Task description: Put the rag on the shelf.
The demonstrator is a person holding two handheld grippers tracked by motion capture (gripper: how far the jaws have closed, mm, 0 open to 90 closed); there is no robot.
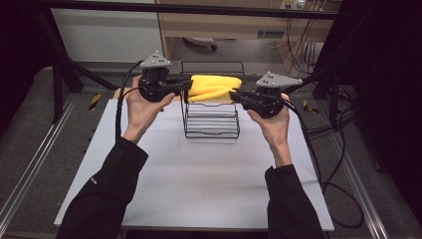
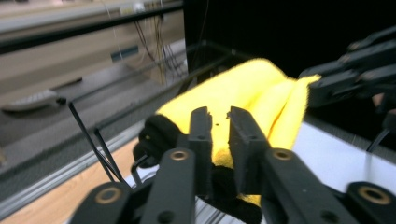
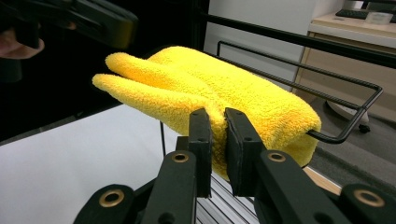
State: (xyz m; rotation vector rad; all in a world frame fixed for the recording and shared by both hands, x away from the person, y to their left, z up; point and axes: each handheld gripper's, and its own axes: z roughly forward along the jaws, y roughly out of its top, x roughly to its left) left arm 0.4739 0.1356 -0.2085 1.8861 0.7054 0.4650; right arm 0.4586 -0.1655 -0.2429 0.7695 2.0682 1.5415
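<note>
Yellow towel [image 1: 215, 87] draped over top of black wire rack [image 1: 211, 127] on white tabletop [image 1: 199, 174]. Left hand-held gripper [image 1: 185, 85] and right hand-held gripper [image 1: 236, 94] each pinching a towel end. Risk: uneven pull snagging fabric on wire, tipping rack, or slipping one pinch.
</note>
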